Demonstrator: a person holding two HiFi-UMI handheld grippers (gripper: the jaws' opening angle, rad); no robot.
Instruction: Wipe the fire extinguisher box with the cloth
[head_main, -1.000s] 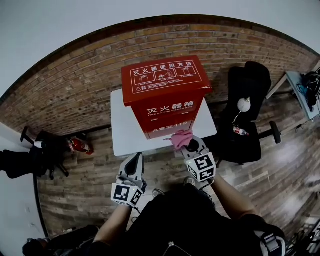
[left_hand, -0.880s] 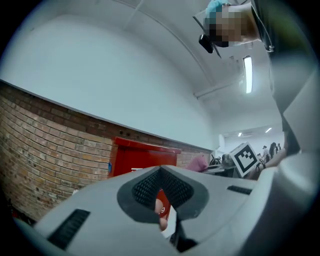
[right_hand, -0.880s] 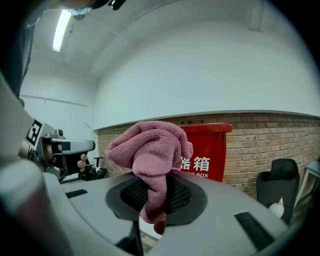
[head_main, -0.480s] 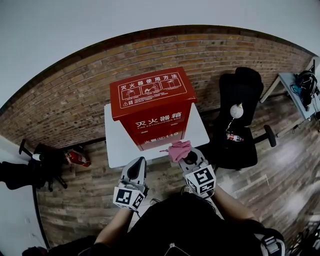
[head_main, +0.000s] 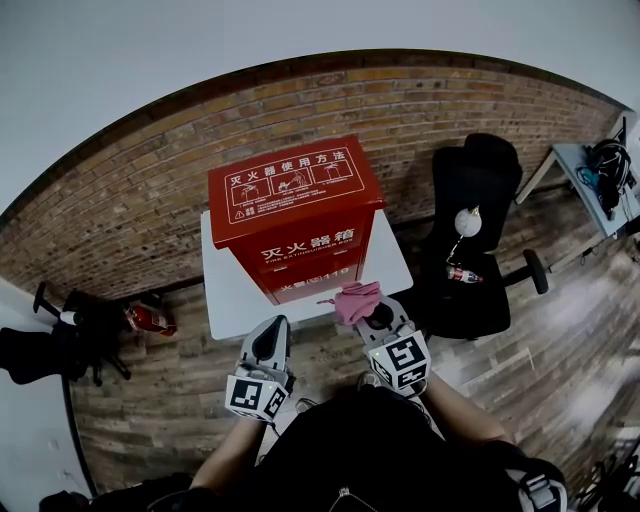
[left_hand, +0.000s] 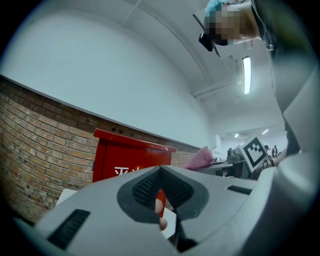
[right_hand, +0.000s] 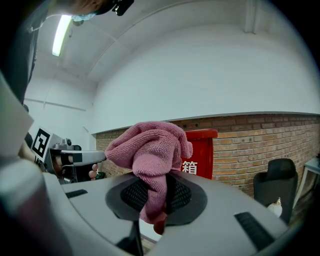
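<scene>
Your right gripper (head_main: 370, 311), lower centre, pinches the cloth (head_main: 355, 298) just below the box (head_main: 300, 235) — your left gripper (head_main: 272, 328) beside it is closed, empty.

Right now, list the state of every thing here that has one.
fire extinguisher box: upright on the white table, closed.
cloth: bunched, pinched in the right gripper.
right gripper: shut on the cloth.
left gripper: shut, empty.
</scene>
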